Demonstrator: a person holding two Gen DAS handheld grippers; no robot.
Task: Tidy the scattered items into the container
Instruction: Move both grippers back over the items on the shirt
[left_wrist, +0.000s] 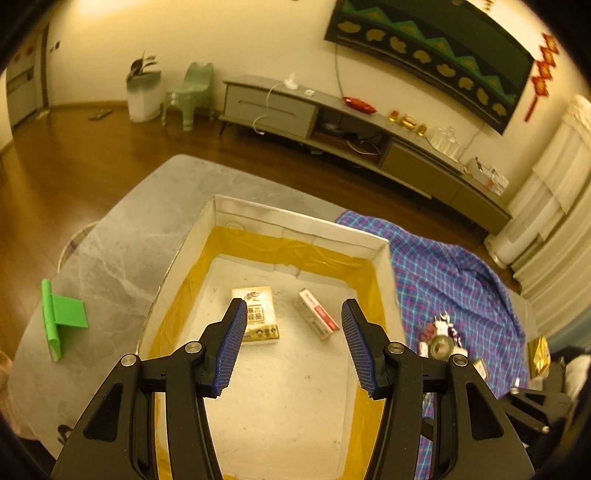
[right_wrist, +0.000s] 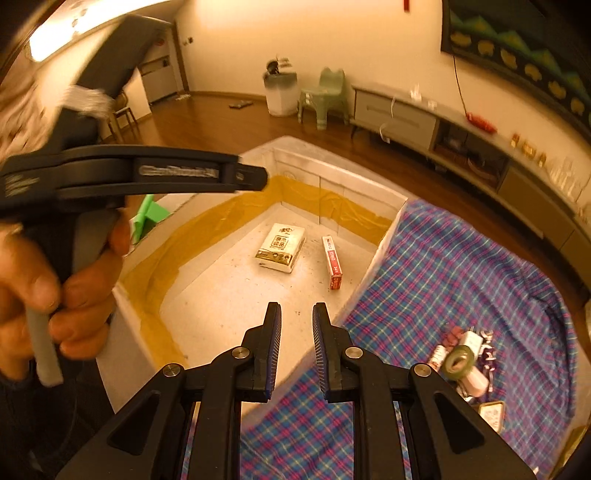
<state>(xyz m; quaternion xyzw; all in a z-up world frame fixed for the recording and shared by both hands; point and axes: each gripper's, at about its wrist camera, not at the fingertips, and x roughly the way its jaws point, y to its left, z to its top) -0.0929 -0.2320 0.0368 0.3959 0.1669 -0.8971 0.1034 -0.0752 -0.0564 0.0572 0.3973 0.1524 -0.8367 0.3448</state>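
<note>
A white foam box lined with yellow tape sits on the grey table. Inside it lie a tissue pack and a small red-and-white carton. My left gripper hangs open above the box floor, with nothing between its blue pads. My right gripper is shut and empty over the box's near right wall. The tissue pack and carton lie ahead of it. To its right, a green tape roll and several small items lie scattered on the plaid cloth.
A green plastic piece lies on the table left of the box. A hand grips the left tool's handle at the right wrist view's left side. Beyond the table are wood floor, a TV cabinet and a green stool.
</note>
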